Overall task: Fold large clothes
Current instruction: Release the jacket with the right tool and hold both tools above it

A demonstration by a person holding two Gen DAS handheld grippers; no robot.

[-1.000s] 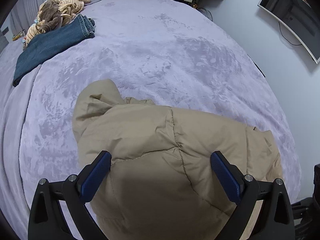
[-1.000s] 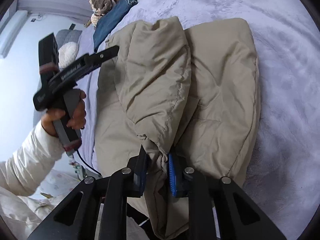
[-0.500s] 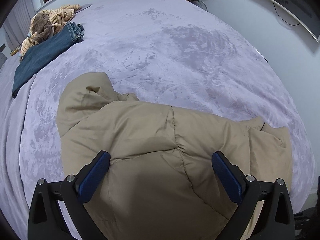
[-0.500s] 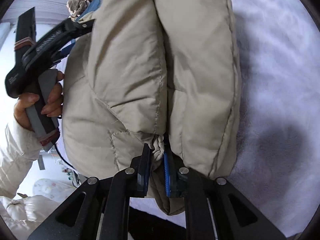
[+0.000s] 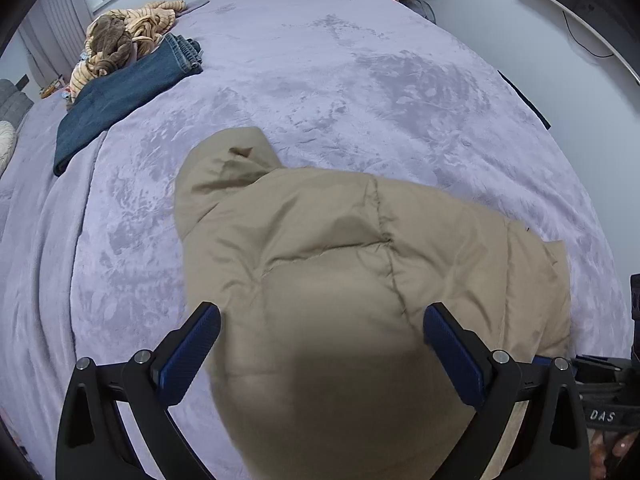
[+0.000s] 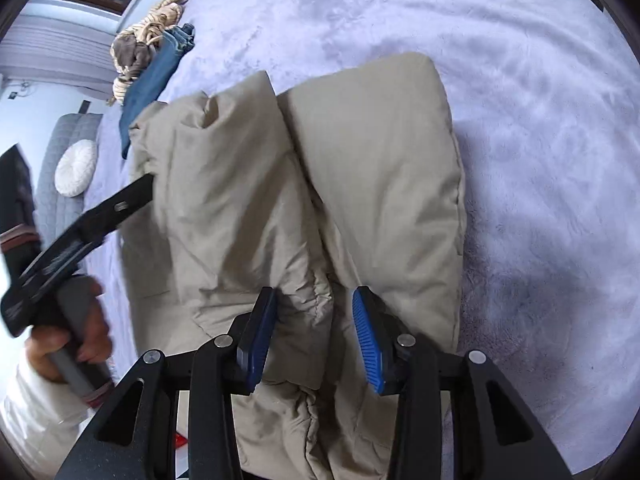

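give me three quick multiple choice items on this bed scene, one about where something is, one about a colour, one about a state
1. Where do the folded jeans lie?
A. at the bed's far left edge, beside the striped garment
B. on top of the jacket
C. on the floor

2. What colour is the puffer jacket?
A. black
B. tan
C. red

3. How does the right gripper stand?
A. clamped shut on the jeans
B. open, with the jacket's gathered cuff loose between the pads
C. out of view

Key:
1 A, the jeans rest far from the jacket, against the striped garment.
2 B, the fabric is tan in both views.
3 B, the jaws have just been opening, with gaps beside the cuff.
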